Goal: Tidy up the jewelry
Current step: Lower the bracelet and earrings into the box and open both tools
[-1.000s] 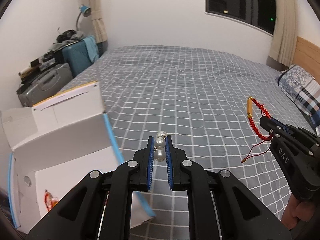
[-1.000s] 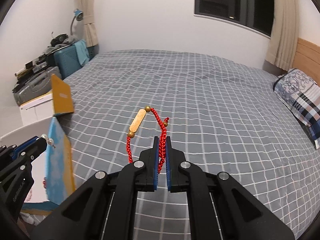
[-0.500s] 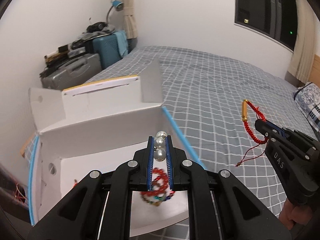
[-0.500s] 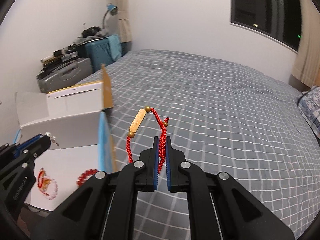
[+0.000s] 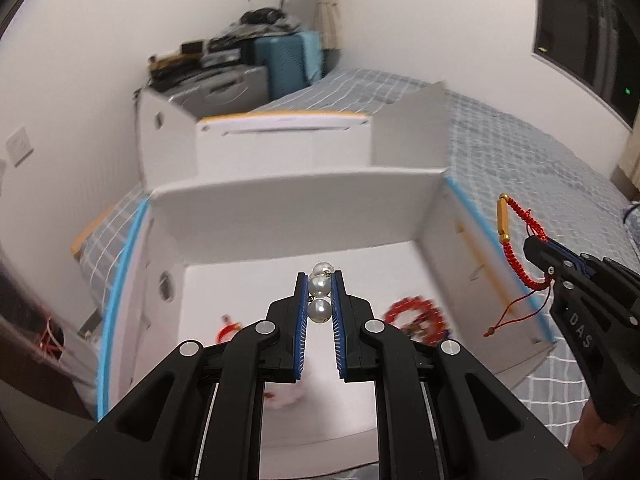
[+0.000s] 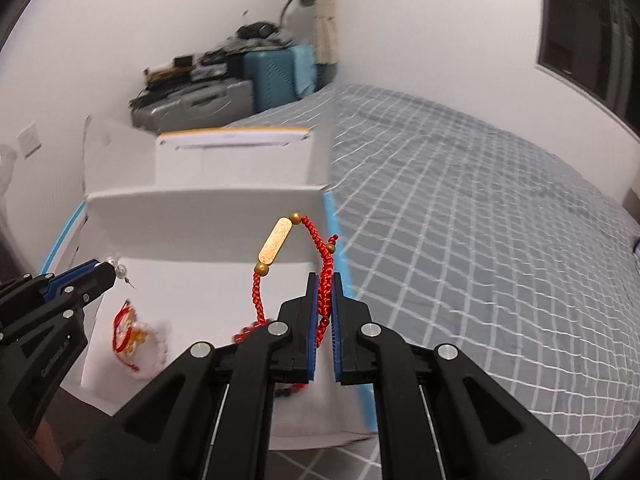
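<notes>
My left gripper (image 5: 319, 280) is shut on a pearl piece (image 5: 319, 298) and holds it above the inside of an open white cardboard box (image 5: 304, 216). My right gripper (image 6: 325, 280) is shut on a red braided bracelet (image 6: 316, 240) with a gold bar, held over the box's right wall (image 6: 332, 240). In the left wrist view the right gripper (image 5: 536, 246) and the bracelet (image 5: 520, 236) sit right of the box. A red bead bracelet (image 5: 416, 316) and other red pieces (image 6: 128, 328) lie on the box floor.
The box stands on a bed with a grey checked cover (image 6: 480, 220). Suitcases (image 6: 276, 76) and clutter stand by the wall behind. The box flaps (image 5: 412, 128) stand up at the back. A window (image 6: 592, 32) is at the upper right.
Both grippers have swung left over the bed, from beside the box to above it. The left gripper now hangs over the box's inside. Both still hold their pieces.
</notes>
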